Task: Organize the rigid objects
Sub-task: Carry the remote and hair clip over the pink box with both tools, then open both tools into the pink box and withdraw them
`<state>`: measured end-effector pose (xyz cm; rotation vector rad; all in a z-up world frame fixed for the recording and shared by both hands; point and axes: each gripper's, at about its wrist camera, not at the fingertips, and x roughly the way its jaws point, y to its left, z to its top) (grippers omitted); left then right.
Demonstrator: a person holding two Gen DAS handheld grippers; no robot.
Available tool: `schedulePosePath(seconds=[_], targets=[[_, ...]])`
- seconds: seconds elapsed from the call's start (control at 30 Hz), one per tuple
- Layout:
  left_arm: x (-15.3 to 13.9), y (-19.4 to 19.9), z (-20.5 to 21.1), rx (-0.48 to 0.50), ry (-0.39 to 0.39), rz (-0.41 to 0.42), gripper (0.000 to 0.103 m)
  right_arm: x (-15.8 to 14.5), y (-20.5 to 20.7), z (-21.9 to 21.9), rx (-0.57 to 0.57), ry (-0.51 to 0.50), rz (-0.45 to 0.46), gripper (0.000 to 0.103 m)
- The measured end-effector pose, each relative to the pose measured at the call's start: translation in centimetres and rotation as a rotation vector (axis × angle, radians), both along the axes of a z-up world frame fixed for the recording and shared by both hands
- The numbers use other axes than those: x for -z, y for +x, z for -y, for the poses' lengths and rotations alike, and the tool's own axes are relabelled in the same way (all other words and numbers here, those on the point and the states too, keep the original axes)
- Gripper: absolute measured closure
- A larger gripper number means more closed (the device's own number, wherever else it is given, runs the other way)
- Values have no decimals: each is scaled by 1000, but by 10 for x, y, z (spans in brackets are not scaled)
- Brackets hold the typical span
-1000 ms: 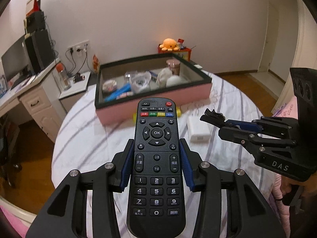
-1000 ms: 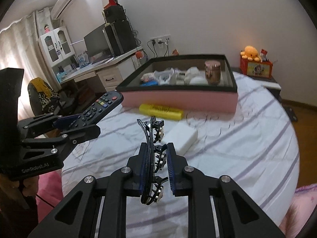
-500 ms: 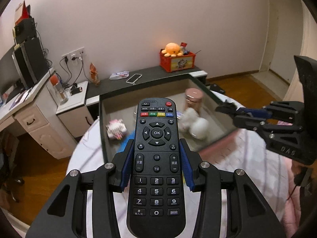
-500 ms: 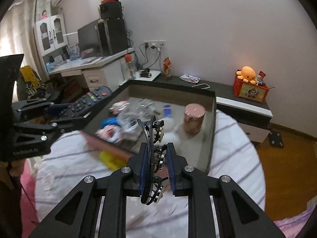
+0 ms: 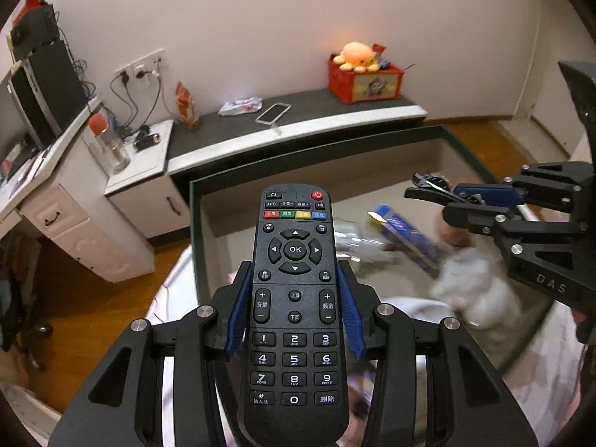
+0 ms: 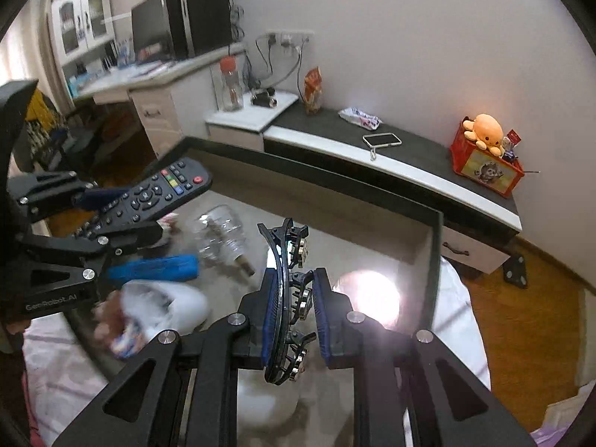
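Observation:
My left gripper (image 5: pixel 294 316) is shut on a black remote control (image 5: pixel 294 298) and holds it above the left part of the open box (image 5: pixel 260 175). The remote also shows in the right wrist view (image 6: pixel 149 193). My right gripper (image 6: pixel 294 313) is shut on a black hair clip (image 6: pixel 287 298) with metal studs and holds it over the box (image 6: pixel 434 260), above its right side. The clip shows at the right in the left wrist view (image 5: pixel 432 186). Inside the box lie a blue tube (image 6: pixel 156 266), a clear glass bottle (image 6: pixel 219 234) and white soft items (image 6: pixel 167 305).
The box sits on a bed with a white striped cover (image 6: pixel 462 313). Behind it stands a low dark bench (image 5: pixel 298 115) with a phone (image 5: pixel 272 111) and a red box with an orange plush octopus (image 5: pixel 357 56). A desk with drawers (image 5: pixel 74 219) is at the left.
Both grippers have moved forward from above the bed to over the inside of the box, with the remote and the hair clip still held. The box contents now lie right below them.

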<state>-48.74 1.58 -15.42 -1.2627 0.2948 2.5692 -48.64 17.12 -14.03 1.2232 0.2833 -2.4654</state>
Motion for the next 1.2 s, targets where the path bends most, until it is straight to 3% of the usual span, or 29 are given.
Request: schedulePosePath(seconds=[0.37, 0.63, 0.83, 0.9, 0.97, 1.03, 1.2], targets=[[19, -29, 2, 11, 1, 70, 59, 20, -38, 13, 44, 167, 54, 84], [14, -29, -2, 12, -14, 28, 57, 17, -42, 8, 61, 161, 53, 83], [8, -19, -1, 8, -25, 6, 32, 15, -39, 10, 62, 139, 32, 83], [6, -16, 0, 11, -23, 2, 18, 12, -37, 10, 69, 131, 31, 80], [3, -11, 0, 4, -28, 1, 15, 5, -32, 9, 74, 91, 11, 59], [0, -7, -1, 5, -34, -6, 9, 0, -27, 10, 80, 93, -2, 46], [-15, 12, 3, -4, -14, -30, 3, -10, -11, 13, 67, 68, -13, 45]])
